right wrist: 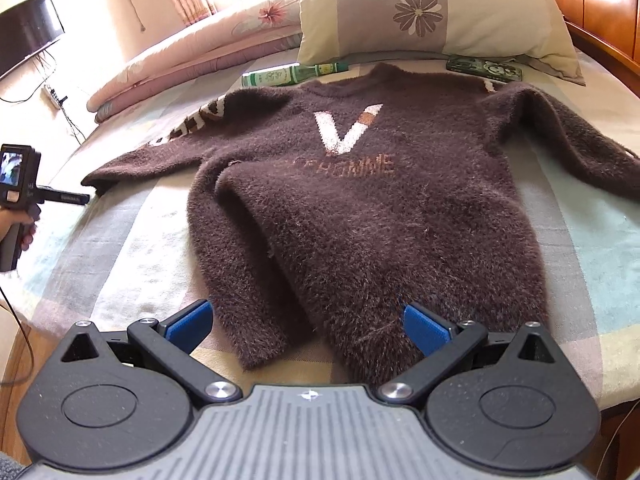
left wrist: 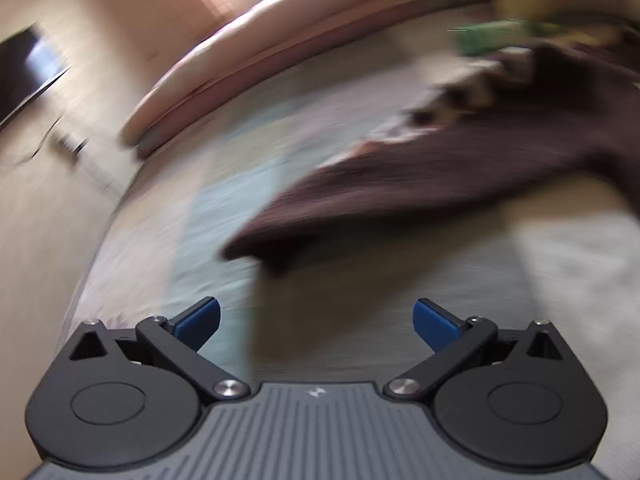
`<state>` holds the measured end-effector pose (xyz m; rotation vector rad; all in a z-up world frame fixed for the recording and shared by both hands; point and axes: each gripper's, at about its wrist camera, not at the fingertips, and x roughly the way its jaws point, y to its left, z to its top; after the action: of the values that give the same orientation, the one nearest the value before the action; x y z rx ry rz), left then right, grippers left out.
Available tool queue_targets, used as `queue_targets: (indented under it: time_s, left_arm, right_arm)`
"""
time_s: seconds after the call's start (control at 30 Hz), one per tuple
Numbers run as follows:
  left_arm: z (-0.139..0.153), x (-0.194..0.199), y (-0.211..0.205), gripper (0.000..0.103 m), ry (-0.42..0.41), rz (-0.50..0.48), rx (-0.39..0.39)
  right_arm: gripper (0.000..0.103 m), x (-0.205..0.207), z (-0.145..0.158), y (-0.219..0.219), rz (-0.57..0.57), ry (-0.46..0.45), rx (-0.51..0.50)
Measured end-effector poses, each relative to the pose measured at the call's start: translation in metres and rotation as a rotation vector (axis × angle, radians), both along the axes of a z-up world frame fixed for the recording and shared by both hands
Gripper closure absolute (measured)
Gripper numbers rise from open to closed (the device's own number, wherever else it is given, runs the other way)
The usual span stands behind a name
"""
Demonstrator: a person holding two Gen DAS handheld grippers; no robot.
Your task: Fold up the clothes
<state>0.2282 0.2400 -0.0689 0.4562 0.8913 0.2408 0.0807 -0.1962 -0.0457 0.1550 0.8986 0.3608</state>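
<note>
Fuzzy brown sweater [right wrist: 360,200] flat on bed [right wrist: 120,240], hem between right tongs [right wrist: 306,326], spread wide. Left tongs [left wrist: 316,324] wide too, empty; sleeve at 1 o'clock.

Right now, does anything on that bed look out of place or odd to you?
Yes. A green glass bottle lies on its side on the bed, just beyond the brown sweater near its collar, and a phone-like case rests by the pillow. Neither belongs with folding. The sweater's lower left edge is also doubled over.

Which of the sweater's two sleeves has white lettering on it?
The sleeve stretched toward the left gripper; the other sleeve looks plain brown.
</note>
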Motion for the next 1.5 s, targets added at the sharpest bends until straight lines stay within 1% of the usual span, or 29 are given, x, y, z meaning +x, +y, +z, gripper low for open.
queue_targets:
  time_s: [0.07,0.2,0.43,0.57,0.8,0.9,1.07,1.37,1.5]
  left_arm:
    - [-0.004,-0.012,-0.044,0.001,0.023,-0.136,0.004]
    - [-0.010,-0.034,-0.131,0.001,0.040,-0.380,-0.017]
    - [-0.009,-0.060,-0.222,0.001,0.081,-0.582,-0.311]
    - [-0.021,-0.077,-0.257,0.001,0.055,-0.691,-0.285]
    - [-0.050,-0.077,-0.260,0.001,0.161,-0.619,-0.415]
    - [-0.054,-0.085,-0.242,0.001,0.162,-0.585,-0.481]
    - [-0.057,-0.081,-0.225,0.001,0.189,-0.533,-0.707]
    - [-0.061,-0.074,-0.193,0.001,0.236,-0.425,-1.111]
    - [-0.075,-0.063,-0.180,0.001,0.227,-0.349,-1.268]
  right_arm:
    - [0.000,-0.004,0.002,-0.002,-0.003,-0.009,0.003]
    - [0.000,-0.014,0.007,-0.008,-0.018,-0.029,0.007]
    - [0.000,-0.031,0.013,-0.028,-0.074,-0.050,0.016]
    - [0.000,-0.034,0.010,-0.039,-0.102,-0.040,0.027]
    - [0.000,-0.037,0.010,-0.044,-0.114,-0.047,0.033]
    - [0.000,-0.036,0.006,-0.047,-0.125,-0.038,0.046]
    - [0.000,-0.031,-0.003,-0.044,-0.122,-0.011,0.058]
    - [0.000,-0.031,-0.006,-0.042,-0.121,-0.002,0.055]
    - [0.000,-0.031,-0.007,-0.047,-0.141,0.000,0.058]
